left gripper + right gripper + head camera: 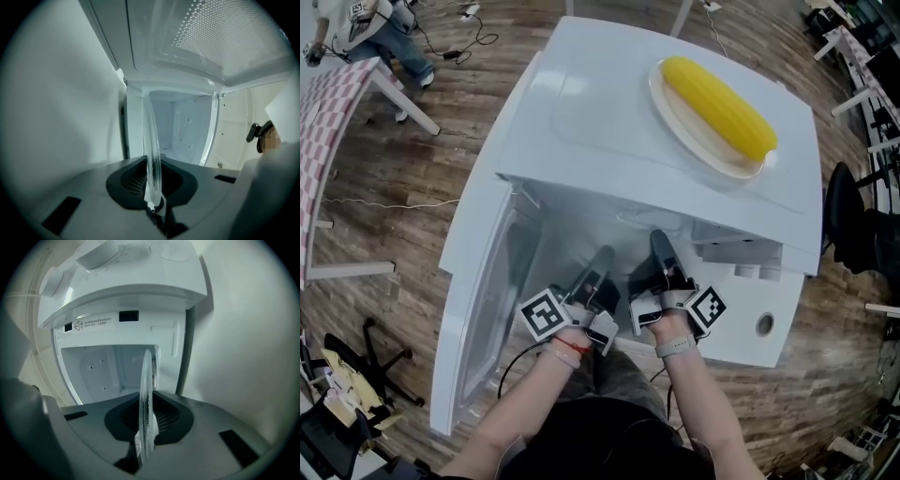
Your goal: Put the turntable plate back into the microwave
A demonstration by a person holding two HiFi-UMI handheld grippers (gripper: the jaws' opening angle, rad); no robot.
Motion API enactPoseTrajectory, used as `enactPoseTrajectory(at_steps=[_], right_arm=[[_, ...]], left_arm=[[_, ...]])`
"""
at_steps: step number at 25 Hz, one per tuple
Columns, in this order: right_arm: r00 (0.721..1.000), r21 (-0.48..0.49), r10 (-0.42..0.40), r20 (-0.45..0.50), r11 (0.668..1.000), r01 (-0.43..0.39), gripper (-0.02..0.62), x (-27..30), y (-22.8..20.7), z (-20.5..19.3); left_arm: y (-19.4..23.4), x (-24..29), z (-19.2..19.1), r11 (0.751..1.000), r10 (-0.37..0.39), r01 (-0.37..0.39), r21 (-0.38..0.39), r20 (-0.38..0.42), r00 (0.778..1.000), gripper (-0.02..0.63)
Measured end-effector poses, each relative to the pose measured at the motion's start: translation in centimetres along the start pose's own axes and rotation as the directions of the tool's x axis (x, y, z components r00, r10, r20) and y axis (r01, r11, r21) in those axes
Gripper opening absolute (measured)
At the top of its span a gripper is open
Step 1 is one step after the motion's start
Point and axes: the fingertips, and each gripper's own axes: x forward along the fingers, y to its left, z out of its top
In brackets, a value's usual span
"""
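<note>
The glass turntable plate [153, 154] is clear and shows edge-on, held between both grippers in front of the open white microwave [609, 103]. My left gripper [154, 190] is shut on its rim, and my right gripper [147, 427] is shut on the plate [147, 394] from the other side. In the head view the left gripper [600, 267] and right gripper [662, 251] sit side by side at the cavity mouth; the plate itself is hardly visible there. The empty white cavity [103, 366] lies straight ahead. The door [483, 300] hangs open to the left.
A yellow corn cob [719, 105] lies on a white dish [675, 117] on the microwave's top. The control panel [750, 300] with knobs is right of the cavity. A checked table [333, 103] and a person [375, 33] are far left, a dark chair [853, 216] right.
</note>
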Motion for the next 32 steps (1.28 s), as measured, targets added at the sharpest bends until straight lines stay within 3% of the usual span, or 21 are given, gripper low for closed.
enactPoseTrajectory(at_steps=[14,19,32], right_arm=[[0.998,-0.06,-0.017,-0.056,0.998,0.014,0.041,-0.6,-0.2,-1.2],[0.99,-0.069,-0.018,-0.137,0.998,0.008,0.041,-1.9,-0.2,-2.9],[0.983,0.047,0.023,-0.181,0.999,-0.015,0.041,-2.1,-0.1,-4.6]], left_arm=[[0.6,0.1,0.9,0.999,0.018,-0.016,-0.041,0.048,0.999,0.031],[0.7,0.4,1.1,0.998,0.028,-0.025,-0.052,0.062,0.998,0.031],[0.4,1.4,2.0,0.999,0.026,-0.023,-0.035,0.084,0.996,0.031]])
